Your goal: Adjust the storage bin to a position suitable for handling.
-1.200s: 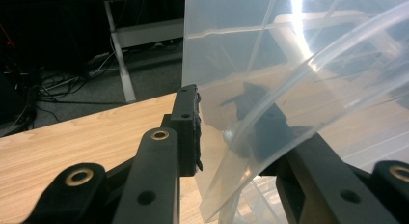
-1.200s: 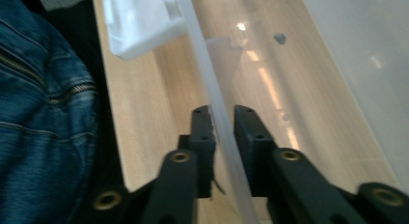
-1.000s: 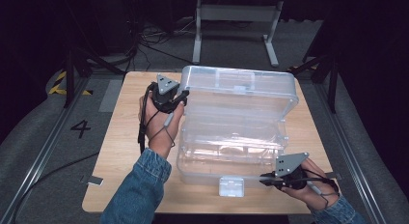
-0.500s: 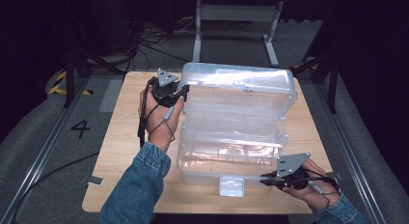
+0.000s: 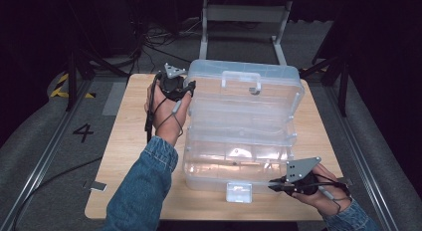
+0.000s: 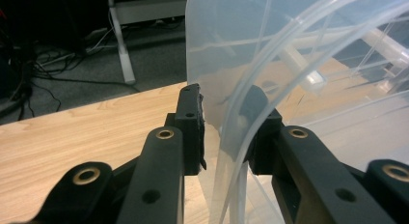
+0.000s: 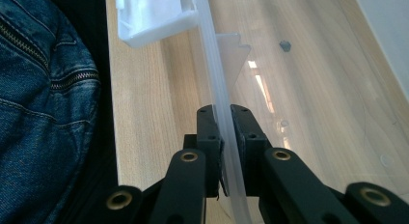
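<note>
1. The clear plastic lid (image 5: 249, 86) of the storage box (image 5: 239, 156) has swung up toward the top of the high view, now standing steeper.
2. The left gripper (image 5: 181, 89), clamped on the lid's left edge, has climbed from centre-left toward upper centre.
3. The lid's handle (image 5: 241, 79) now faces up, apparently.

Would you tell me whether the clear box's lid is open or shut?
Open: the lid is raised above the box, its tiers fanned out, left claw holding its edge.
</note>
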`<state>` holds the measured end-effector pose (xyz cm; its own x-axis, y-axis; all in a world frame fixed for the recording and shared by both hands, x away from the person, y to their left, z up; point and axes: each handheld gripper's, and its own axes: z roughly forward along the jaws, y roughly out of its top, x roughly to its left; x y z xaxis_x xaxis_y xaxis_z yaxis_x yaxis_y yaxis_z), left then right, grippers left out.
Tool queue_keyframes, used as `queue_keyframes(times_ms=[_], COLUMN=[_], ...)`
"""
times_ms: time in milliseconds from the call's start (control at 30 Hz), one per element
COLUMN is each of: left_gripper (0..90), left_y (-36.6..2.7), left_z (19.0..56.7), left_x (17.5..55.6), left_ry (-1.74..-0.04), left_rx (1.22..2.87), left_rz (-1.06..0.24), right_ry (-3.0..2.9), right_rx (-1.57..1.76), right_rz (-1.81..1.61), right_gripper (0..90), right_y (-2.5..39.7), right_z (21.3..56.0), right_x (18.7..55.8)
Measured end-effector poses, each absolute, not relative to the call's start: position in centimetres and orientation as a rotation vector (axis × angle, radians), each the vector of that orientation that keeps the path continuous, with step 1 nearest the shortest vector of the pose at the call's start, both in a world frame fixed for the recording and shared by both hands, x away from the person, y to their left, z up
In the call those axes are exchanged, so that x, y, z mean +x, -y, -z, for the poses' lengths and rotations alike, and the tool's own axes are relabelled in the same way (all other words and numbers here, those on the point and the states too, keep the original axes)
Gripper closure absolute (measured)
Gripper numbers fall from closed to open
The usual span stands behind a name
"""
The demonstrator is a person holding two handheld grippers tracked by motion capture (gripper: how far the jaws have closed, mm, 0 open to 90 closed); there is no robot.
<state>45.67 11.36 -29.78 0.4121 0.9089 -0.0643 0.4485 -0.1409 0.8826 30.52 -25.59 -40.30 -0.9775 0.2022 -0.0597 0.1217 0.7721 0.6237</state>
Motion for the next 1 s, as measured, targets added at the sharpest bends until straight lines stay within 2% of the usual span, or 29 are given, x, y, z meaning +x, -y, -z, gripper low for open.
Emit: queue_keyframes(times_ms=[500, 1000], left_gripper=[73.5, 73.8], left_y=[-10.5, -10.1], left_z=[29.7, 30.5], left_x=[48.7, 52.5], left_ry=[-1.238, -1.312], left_rx=[1.817, 1.867], left_rz=[-0.647, -0.587], right_ry=[-2.847, -2.849], right_rx=[0.262, 0.252], right_rz=[-0.994, -0.998], right_gripper=[84.0, 84.1], right_y=[25.6, 25.6], right_z=[40.3, 40.3], right_x=[30.6, 30.7])
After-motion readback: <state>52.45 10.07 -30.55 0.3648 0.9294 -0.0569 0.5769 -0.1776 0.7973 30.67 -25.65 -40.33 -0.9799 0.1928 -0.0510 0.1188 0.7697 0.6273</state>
